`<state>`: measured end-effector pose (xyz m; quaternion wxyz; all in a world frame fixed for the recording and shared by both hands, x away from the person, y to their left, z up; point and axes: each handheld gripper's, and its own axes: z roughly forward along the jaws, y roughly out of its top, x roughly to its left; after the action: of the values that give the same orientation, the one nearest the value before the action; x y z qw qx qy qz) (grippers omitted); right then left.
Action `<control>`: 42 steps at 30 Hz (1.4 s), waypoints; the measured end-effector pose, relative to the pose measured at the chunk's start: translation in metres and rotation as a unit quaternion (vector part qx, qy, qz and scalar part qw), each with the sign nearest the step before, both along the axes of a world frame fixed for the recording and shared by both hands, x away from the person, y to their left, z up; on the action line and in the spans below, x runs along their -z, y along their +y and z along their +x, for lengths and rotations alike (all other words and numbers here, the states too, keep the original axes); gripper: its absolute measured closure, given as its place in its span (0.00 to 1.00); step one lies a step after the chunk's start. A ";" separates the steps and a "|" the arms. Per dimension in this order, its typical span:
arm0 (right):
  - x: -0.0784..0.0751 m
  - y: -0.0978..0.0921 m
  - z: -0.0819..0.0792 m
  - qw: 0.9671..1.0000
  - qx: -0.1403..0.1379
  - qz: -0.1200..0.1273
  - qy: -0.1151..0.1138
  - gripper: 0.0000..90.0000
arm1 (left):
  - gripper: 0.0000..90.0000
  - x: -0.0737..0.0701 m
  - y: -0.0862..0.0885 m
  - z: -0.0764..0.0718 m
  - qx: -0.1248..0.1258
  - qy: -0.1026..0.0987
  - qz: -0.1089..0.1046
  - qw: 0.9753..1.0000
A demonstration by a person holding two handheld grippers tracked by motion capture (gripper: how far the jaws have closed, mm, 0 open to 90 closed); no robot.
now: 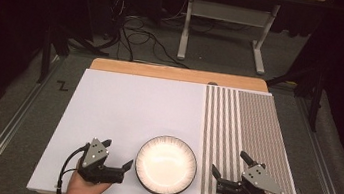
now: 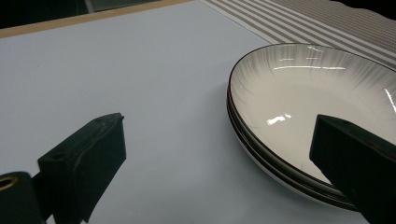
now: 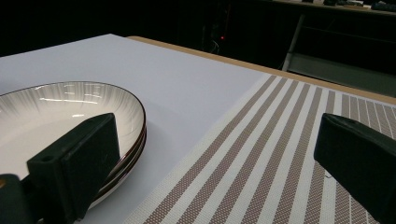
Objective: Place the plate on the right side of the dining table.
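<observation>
Stacked plates (image 1: 166, 165) sit near the tabletop's (image 1: 128, 106) front edge, left of a striped mat (image 1: 250, 137). The left tool (image 1: 115, 159) and right tool (image 1: 227, 171) flank them, jaws wide, empty. Nothing grasped yet; next probably means closing on a rim.

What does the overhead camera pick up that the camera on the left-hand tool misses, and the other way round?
The high view takes in both tools at once, the left gripper and the right gripper, each with jaws apart either side of the plate, plus the floor cables beyond the table. The left gripper view reveals stacked rims at the plate's edge, so it looks like more than one plate. Both show the white surface and the striped placemat.
</observation>
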<state>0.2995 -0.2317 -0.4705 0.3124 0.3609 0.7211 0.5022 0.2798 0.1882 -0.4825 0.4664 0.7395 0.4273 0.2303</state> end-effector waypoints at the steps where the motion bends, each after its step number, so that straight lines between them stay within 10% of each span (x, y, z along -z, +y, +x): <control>1: 0.000 0.001 0.000 1.000 -0.002 0.003 -0.001 0.01 | 0.05 0.000 0.001 0.000 -0.002 0.001 -0.004 1.000; 24: -0.013 0.054 0.013 0.998 -0.048 -0.017 0.030 0.26 | 0.08 -0.001 0.012 0.000 -0.012 0.002 -0.016 1.000; 31: 0.007 0.047 0.004 0.996 -0.070 -0.013 0.055 0.73 | 0.09 -0.001 0.014 0.000 -0.016 0.001 -0.022 1.000; 42: 0.012 0.048 0.006 0.992 -0.074 -0.031 0.096 1.00 | 0.10 0.001 0.012 0.000 -0.013 0.006 -0.023 1.000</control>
<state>0.3056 -0.1837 -0.4825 0.2151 0.3431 0.7878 0.4642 0.2794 0.2000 -0.4836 0.4774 0.7242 0.4454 0.2219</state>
